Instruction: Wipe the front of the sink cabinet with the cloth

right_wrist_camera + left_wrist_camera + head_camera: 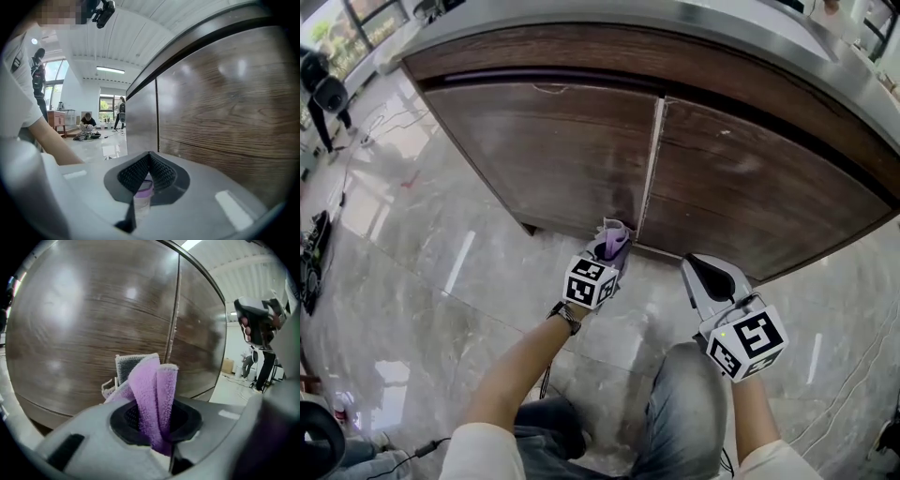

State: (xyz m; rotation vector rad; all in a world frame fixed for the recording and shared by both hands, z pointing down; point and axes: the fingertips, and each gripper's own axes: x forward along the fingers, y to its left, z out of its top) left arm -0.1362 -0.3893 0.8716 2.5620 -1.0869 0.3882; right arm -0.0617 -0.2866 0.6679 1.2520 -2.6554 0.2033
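Pinching fluffy purple cloth (149, 394), left tongs (157, 423) face wood-grain cabinet (84, 333).

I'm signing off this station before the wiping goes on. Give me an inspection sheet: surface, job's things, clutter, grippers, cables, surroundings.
Surface: sink cabinet front, two dark wood doors with a narrow seam between them.
Job's things: purple cloth, clamped in the left gripper, low by the seam.
Clutter: nothing seen.
Grippers: left gripper shut on the cloth; right gripper jaws together, holding nothing, near the right door.
Cables: cable on the floor at lower left.
Surroundings: glossy marble floor; metal countertop above; person crouched on the floor far off.
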